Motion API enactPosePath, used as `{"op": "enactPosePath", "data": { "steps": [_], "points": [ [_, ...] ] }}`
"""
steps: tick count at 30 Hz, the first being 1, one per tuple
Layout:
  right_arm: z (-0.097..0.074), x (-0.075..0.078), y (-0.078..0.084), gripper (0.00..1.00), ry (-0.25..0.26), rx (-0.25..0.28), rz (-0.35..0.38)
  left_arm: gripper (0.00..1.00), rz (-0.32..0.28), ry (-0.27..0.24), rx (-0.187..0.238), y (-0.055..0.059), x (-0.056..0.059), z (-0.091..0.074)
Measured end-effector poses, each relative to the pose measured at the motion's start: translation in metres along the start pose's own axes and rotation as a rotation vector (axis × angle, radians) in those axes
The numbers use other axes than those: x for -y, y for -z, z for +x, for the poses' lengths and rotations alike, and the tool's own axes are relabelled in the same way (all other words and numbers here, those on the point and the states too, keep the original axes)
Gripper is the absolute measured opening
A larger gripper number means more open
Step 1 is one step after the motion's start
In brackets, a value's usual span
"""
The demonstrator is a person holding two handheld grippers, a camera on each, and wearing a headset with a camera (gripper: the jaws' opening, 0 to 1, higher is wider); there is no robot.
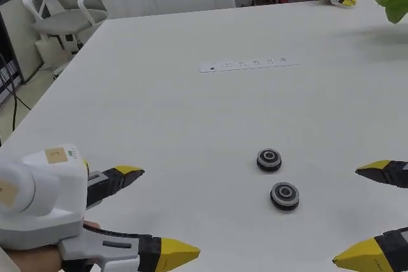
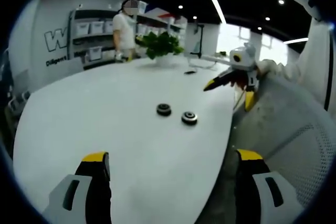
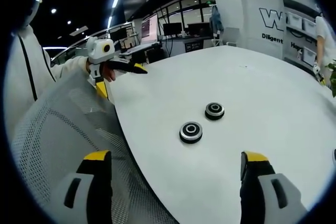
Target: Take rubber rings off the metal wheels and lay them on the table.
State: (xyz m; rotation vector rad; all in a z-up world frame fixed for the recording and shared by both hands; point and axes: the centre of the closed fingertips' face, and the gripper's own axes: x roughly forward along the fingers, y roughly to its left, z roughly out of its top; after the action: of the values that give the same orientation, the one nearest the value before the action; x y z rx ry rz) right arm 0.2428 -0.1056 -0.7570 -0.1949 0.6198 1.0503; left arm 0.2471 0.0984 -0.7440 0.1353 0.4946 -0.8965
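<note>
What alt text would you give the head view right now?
A near wheel and a far wheel, both metal and rubber-ringed, lie on the white table between the open left tool and open right tool; neither tool touches them.

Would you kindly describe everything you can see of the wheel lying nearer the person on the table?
The nearer wheel is a small round disc lying flat on the white table. Its face looks like grey metal, in concentric rings around a dark hub, and a black rubber ring wraps its rim. It sits just apart from the other wheel. Nothing but the table touches it.
</note>
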Motion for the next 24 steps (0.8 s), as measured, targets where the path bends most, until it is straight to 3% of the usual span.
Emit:
{"op": "enactPosePath", "data": {
  "steps": [15, 21, 24],
  "points": [
    [-0.007, 0.005, -0.01, 0.94, 0.025, 0.037, -0.017, 1.0, 0.017, 0.009, 0.016, -0.009, -0.001, -0.002],
    [-0.007, 0.008, -0.01, 0.91, 0.026, 0.022, -0.017, 0.97, 0.041, 0.02, 0.029, -0.022, 0.002, -0.004],
    [-0.009, 0.01, -0.013, 0.9, 0.027, 0.024, -0.021, 0.97, 0.059, 0.025, 0.05, -0.036, 0.003, -0.007]
  ]
}}
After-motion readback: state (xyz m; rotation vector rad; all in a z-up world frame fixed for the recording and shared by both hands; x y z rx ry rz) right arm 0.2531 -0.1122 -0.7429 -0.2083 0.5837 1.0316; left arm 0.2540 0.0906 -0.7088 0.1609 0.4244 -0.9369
